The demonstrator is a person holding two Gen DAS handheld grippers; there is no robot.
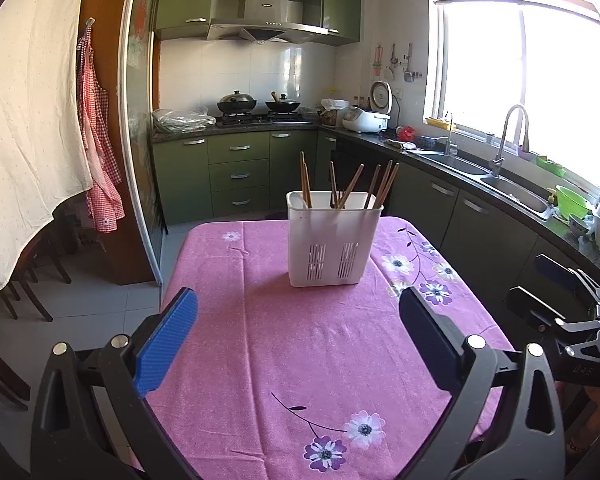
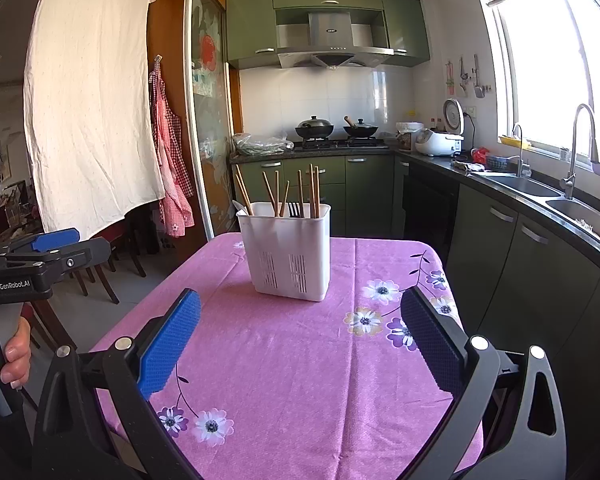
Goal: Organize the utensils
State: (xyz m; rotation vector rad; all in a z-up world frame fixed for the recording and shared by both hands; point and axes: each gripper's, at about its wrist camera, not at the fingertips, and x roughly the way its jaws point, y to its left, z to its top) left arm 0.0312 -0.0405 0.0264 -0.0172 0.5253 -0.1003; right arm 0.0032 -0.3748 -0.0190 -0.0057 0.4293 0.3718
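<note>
**A:** Nearest you, your left gripper (image 1: pixel 298 348) hangs over the front of the pink flowered tablecloth (image 1: pixel 300 360) with its blue-padded fingers spread wide and nothing between them. Your right gripper (image 2: pixel 300 346) is the same: jaws wide apart, empty, just above the cloth.

**B:** And the utensils?

**A:** Further back, towards the far edge of the table, stands the white slotted plastic utensil caddy (image 2: pixel 286 258), upright. In it you have the brown wooden chopsticks (image 2: pixel 278 196) standing on end, leaning several ways in loose groups, a black fork (image 2: pixel 296 210) with tines up near the middle, and what looks like a white spoon (image 2: pixel 238 206) at the left corner. I can't tell from here how the inside is divided.

**B:** So where does that leave you?

**A:** I see nothing loose on the cloth. That fits either utensils already gathered in, or a mixed lot you have yet to sort by kind. If you do reach in, come down from above, close on one shaft well above the rim, and steady the light caddy with your other gripper so it doesn't tip.
</note>
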